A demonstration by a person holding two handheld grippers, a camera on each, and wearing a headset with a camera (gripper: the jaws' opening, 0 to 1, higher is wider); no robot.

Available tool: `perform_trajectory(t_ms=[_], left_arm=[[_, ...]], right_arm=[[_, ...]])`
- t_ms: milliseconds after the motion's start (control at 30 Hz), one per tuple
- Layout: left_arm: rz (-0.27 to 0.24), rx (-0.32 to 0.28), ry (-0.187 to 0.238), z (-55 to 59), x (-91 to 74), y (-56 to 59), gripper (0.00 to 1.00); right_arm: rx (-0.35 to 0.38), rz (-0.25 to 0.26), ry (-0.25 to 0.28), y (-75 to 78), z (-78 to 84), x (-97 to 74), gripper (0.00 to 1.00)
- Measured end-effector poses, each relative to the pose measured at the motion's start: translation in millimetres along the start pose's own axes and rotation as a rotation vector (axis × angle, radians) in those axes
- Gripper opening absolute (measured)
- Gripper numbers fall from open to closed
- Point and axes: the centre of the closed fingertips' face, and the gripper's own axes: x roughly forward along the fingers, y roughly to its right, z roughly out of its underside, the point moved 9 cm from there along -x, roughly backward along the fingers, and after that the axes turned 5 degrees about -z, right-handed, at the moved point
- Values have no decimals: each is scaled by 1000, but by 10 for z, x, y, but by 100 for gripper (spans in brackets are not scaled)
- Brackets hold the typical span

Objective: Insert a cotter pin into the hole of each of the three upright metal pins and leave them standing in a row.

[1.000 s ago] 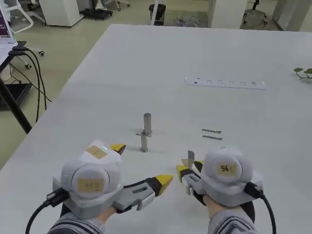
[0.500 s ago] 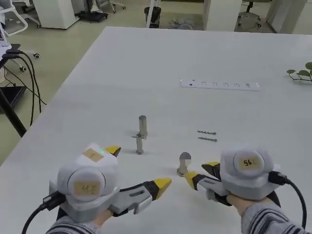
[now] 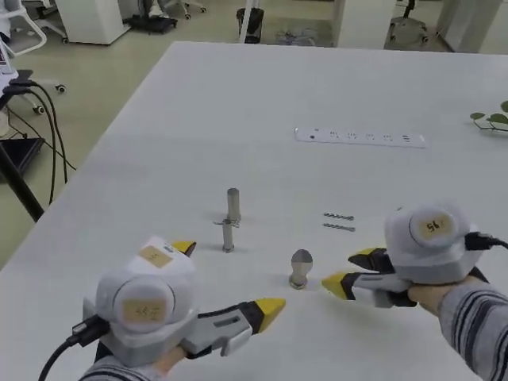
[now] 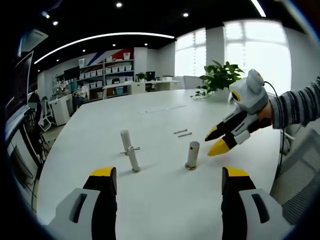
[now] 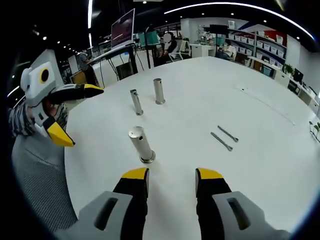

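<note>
Three metal pins stand upright on the white table (image 3: 238, 103). The far pin (image 3: 232, 204) and the middle pin (image 3: 228, 236) stand close together, and a thin cotter pin (image 3: 223, 223) crosses near the top of the middle one. The third pin (image 3: 300, 268) stands alone to their right. Two loose cotter pins (image 3: 339, 221) lie flat beyond it. My right gripper (image 3: 348, 270) is open and empty, a short way right of the third pin (image 5: 141, 145). My left gripper (image 3: 227, 276) is open and empty, in front of the pair (image 4: 130, 152).
A white power strip (image 3: 359, 137) lies across the table further back. Plant leaves (image 3: 492, 117) reach in at the right edge. Black cables (image 3: 44, 111) hang off the table's left side, above the floor.
The right gripper has let go of the third pin, which now stands alone, and has drawn away to the right. The left gripper has hardly moved.
</note>
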Motion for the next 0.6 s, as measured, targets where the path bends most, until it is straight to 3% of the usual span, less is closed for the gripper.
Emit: perform_trajectory(t_ms=[333,600], left_arm=[[-3,14,7,-14,-2,3,86],[6,22,1,-8,9,21,86]], right_arm=[[-28,-18,-38,330,-143,27,33],[-62,-21,-53,461,-272,43,32]])
